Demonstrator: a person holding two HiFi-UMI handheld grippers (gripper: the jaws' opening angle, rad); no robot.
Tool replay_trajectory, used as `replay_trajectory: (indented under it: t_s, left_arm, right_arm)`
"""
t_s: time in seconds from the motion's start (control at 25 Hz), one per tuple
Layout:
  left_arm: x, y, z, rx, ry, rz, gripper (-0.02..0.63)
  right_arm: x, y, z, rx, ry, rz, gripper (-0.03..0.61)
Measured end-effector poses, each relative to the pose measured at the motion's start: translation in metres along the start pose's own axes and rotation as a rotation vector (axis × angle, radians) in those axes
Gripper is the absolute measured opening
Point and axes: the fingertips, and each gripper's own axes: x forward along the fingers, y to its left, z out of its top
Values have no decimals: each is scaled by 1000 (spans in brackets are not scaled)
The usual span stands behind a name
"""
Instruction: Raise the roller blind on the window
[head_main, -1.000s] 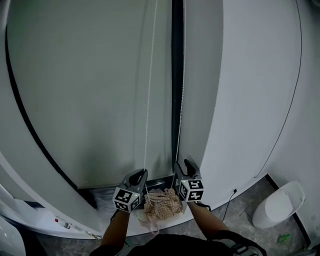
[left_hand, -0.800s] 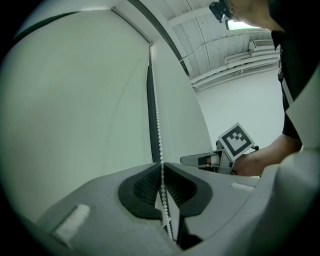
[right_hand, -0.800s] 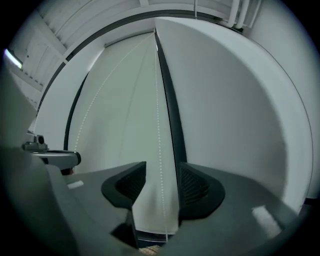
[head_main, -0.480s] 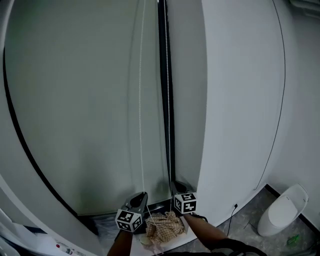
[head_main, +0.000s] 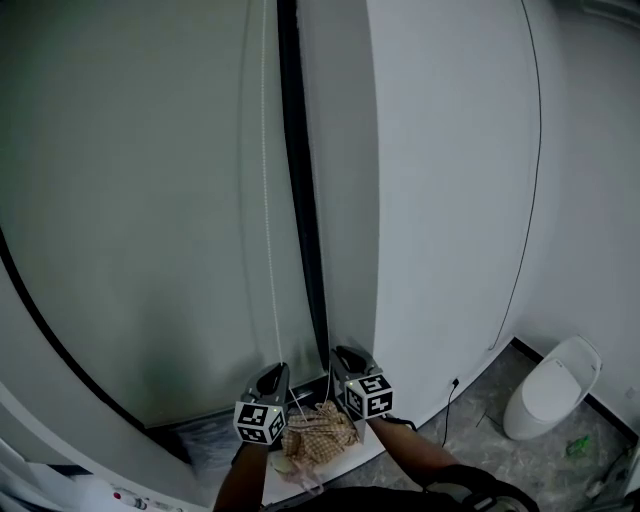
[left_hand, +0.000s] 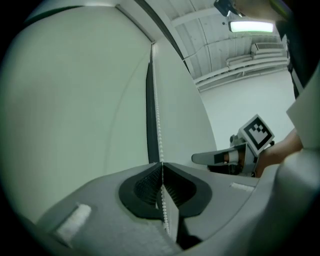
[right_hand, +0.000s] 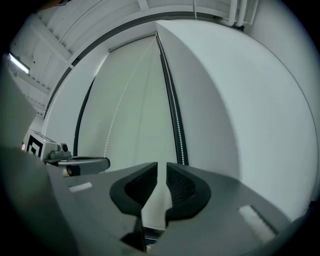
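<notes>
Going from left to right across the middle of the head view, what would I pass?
The roller blind → bead chain → black window frame → white wall → thin black cable.

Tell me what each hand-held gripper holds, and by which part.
The left hand-held gripper is shut on the bead chain, low on its left strand. The right hand-held gripper holds nothing; its jaws have just been opening, gap empty.
</notes>
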Motion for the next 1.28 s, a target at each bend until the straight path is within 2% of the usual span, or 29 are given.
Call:
replay_trajectory:
  t_s: [0.2,0.48,0.6,0.68,0.76,0.8,0.88,0.92,1.0,1.12,1.28]
  left_arm:
    - [-6,6,10,-17,-13,54,6]
    - [-43,26,18,27,-3,115,6]
    - [-53,41,19,20,0,124,6]
    - [-58,49,21,20,-1,129,6]
    - [-61,55,22,24,-4,130,6]
    - [-61,56,23,27,-3,128,6]
    - [-62,59,22,35,5,123,6]
    - [-61,60,21,38,7,120,6]
    - [-57,63,20,38,7,120,6]
    - [-48,66,16,44,11,116,6]
    - [-35,63,9,44,30,100,6]
  right_arm:
    - [3,-6,17,-36,-12,-44,74]
    - [31,-7,23,-23,-5,-95,152]
    - [49,-17,25,-32,2,-178,185]
    - [59,-27,28,-20,0,-240,185]
    - [70,-33,29,1,-1,-265,186]
    - [74,-34,30,11,-5,-266,175]
    - [77,-32,32,34,-24,-251,41]
    - [76,-29,32,46,-36,-233,-1]
    - [73,-20,33,52,-57,-188,-2]
    - [64,-4,27,0,-74,-133,-2]
    - [50,20,11,-57,-46,-52,-2]
